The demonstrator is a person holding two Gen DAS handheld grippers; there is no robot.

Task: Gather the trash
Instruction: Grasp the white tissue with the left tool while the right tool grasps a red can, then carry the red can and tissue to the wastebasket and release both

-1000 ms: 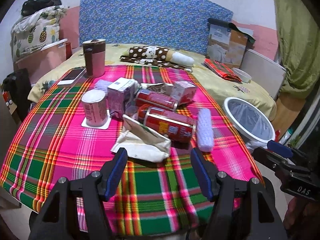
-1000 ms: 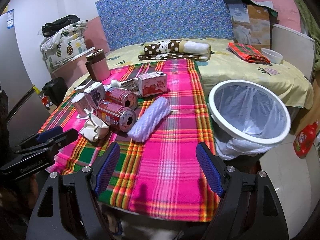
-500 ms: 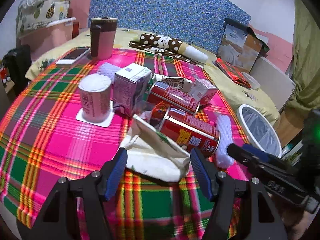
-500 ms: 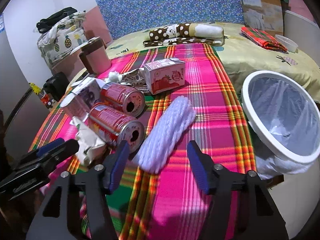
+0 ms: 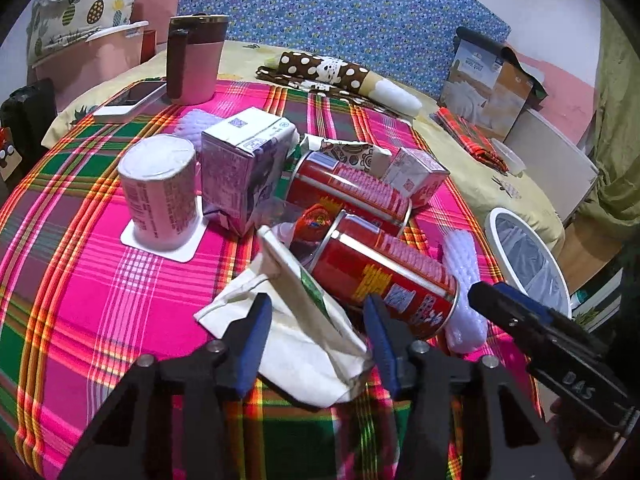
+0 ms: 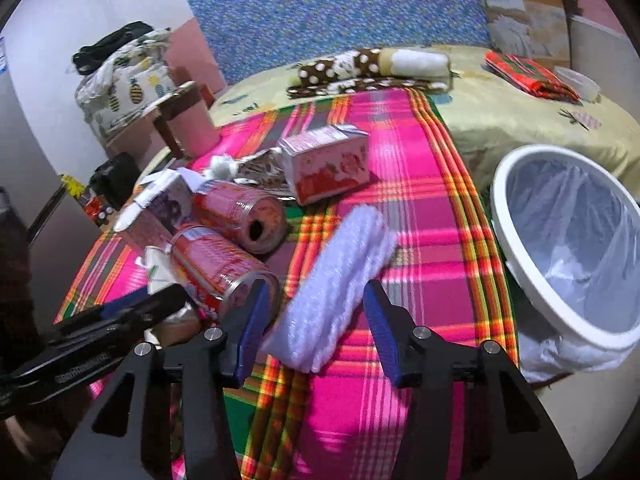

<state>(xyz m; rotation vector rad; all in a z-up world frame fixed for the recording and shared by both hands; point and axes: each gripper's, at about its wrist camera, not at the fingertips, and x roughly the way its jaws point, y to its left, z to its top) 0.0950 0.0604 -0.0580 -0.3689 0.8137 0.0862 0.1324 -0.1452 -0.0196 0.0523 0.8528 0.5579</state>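
On the pink plaid cloth (image 5: pixel 80 280) lies a pile of trash. My left gripper (image 5: pixel 318 340) straddles a crumpled white carton (image 5: pixel 296 320); its jaws are closing, and the pads do not clearly press on it. A white foam net sleeve (image 6: pixel 332 280) lies between the fingers of my right gripper (image 6: pixel 316 324), whose jaws are also closing, the pads close to its sides. Two red cans (image 5: pixel 384 276) (image 5: pixel 348 188) lie on their sides between the two grippers. Off the table's right edge stands a white-rimmed bin (image 6: pixel 508 248) lined with a clear bag.
A purple carton (image 5: pixel 240 168), a pink carton (image 6: pixel 324 164) and a sealed cup (image 5: pixel 160 192) on a coaster crowd the pile. A pink tumbler (image 5: pixel 196 60) and a phone (image 5: pixel 132 100) sit at the back left. Rolled spotted cloth (image 6: pixel 372 68) lies beyond.
Both grippers moved forward and down toward the pile. Their jaws narrowed from wide open, the left around the white carton, the right around the foam sleeve.
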